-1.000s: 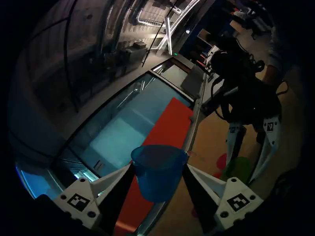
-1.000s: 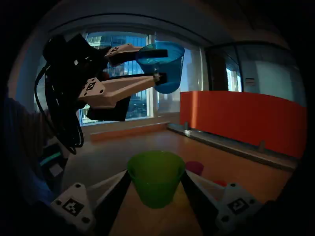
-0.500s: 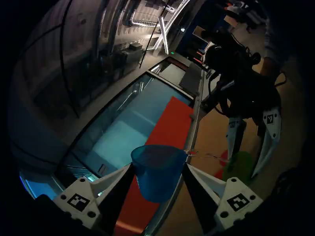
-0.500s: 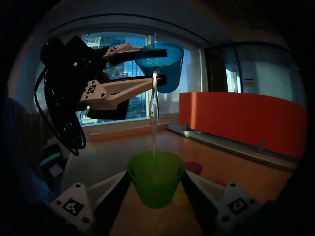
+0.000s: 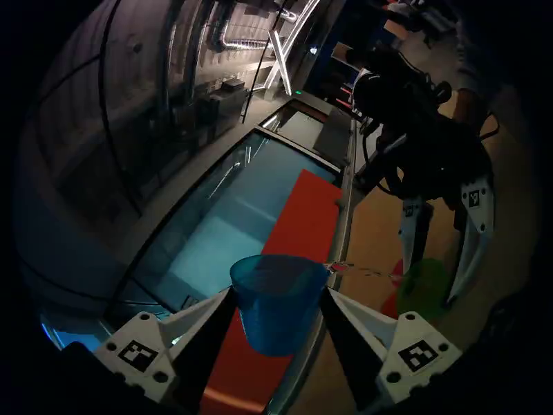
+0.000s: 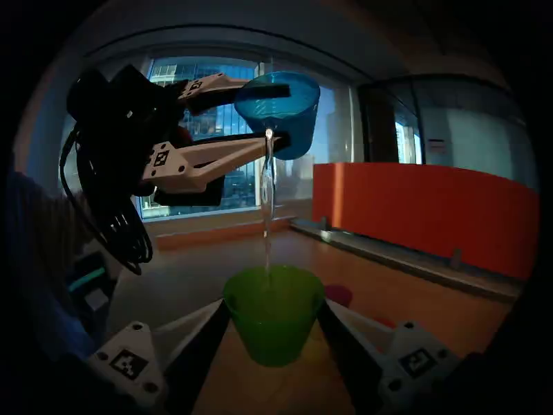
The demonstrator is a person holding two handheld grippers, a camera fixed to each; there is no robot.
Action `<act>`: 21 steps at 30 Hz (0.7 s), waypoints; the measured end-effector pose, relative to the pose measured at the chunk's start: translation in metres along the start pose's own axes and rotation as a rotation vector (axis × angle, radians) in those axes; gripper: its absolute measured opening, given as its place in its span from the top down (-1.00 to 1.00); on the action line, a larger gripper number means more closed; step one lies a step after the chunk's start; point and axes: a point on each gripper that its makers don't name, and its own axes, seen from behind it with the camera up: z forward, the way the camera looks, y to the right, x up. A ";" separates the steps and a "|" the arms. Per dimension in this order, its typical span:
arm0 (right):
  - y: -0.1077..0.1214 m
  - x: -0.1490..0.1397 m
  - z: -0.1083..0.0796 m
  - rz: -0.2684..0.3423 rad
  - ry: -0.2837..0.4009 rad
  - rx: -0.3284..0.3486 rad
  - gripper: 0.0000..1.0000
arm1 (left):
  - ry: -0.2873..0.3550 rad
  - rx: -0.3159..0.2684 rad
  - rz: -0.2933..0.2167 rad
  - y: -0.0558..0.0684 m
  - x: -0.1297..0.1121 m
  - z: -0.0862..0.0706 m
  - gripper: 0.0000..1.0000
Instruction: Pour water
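Left gripper (image 5: 276,296): both fingers clamp the blue cup (image 5: 278,311) by its sides, near the fingertips. The cup is held high and tipped off vertical, with its mouth leaning toward the right gripper (image 6: 273,304). A thin stream of water (image 6: 266,207) leaves the low edge of the rim just beside the lower finger.

Right gripper: fingers closed on the green cup (image 6: 273,328), which is upright with its mouth up, directly under the blue one. The stream lands inside it.

A pink cup (image 6: 341,294) sits on the table (image 6: 200,277), just past the right finger. A red panel (image 6: 428,207) stands behind.
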 end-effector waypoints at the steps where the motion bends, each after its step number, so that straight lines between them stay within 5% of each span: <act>1: 0.000 0.000 0.000 0.000 0.000 0.000 -0.79 | 0.000 0.001 0.003 -0.001 0.000 0.000 -0.68; 21: 0.001 0.001 -0.001 -0.008 0.001 -0.001 -0.79 | 0.008 0.003 0.069 -0.003 0.007 0.002 -0.68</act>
